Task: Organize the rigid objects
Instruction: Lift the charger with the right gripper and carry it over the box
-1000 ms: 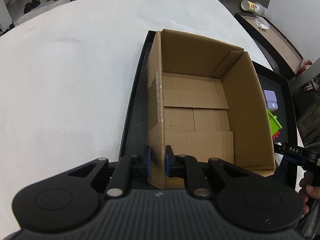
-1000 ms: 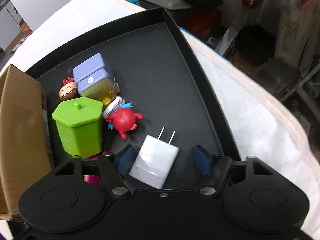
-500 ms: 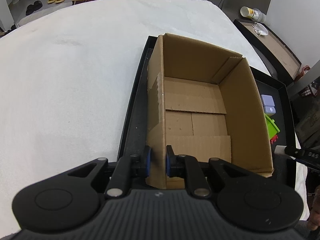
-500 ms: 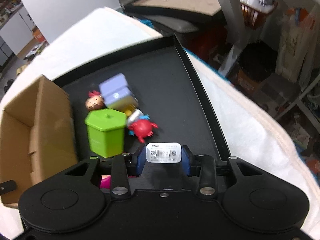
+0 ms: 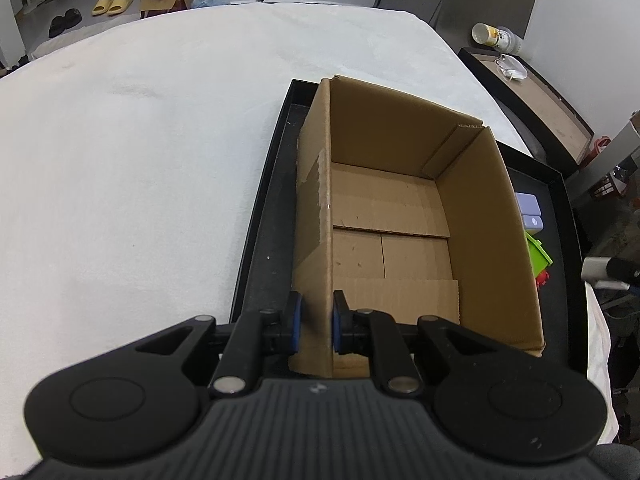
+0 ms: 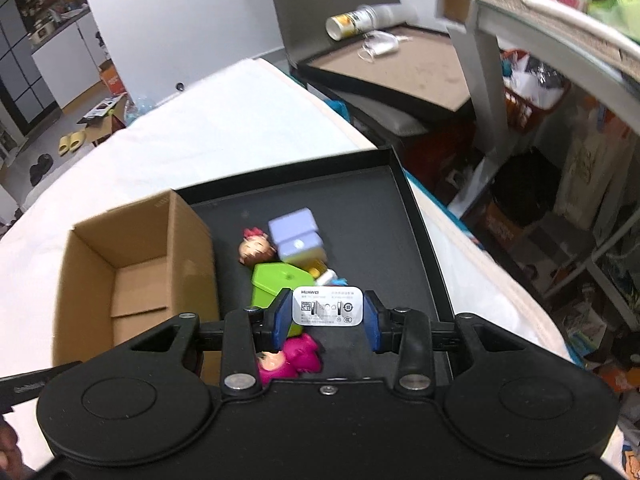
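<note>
I see the black tray (image 6: 416, 248) holding the cardboard box (image 5: 400, 208) at left; my left gripper (image 5: 316, 322) clamps its near-left wall. My right gripper (image 6: 325, 316) pinches the white charger (image 6: 327, 306) above the toys (label facing me).

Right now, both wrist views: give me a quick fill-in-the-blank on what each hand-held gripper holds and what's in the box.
1. The left hand-held gripper is shut on the ____ of the cardboard box.
2. The right hand-held gripper is shut on a white ____.
3. The box interior holds ____ objects.
4. The green container sits on the black ____.

Missing: wall; charger; no; tray
</note>
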`<move>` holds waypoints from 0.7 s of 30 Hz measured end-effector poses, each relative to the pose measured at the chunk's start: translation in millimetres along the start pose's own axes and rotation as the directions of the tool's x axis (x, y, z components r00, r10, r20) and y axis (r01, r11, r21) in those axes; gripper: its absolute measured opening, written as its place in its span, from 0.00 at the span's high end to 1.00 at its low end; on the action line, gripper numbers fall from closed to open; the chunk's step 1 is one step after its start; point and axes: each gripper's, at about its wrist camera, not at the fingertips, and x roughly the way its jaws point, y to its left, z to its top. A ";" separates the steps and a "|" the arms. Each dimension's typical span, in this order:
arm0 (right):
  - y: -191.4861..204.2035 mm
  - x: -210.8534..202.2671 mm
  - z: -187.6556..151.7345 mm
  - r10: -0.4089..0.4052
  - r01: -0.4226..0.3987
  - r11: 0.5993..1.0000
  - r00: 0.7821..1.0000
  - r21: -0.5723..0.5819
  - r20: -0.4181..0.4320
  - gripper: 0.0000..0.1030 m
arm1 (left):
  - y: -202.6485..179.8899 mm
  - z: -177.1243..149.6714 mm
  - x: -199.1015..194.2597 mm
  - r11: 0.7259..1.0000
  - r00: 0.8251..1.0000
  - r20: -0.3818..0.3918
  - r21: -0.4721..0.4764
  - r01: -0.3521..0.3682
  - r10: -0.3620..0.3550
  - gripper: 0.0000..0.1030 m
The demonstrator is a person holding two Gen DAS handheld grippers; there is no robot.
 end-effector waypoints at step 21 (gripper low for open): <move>97.7 -15.3 22.2 0.047 -0.040 0.986 0.998 -0.164 0.035 0.65 | 12.7 -2.9 1.7 0.998 0.998 0.023 -0.028 0.060 -0.059 0.85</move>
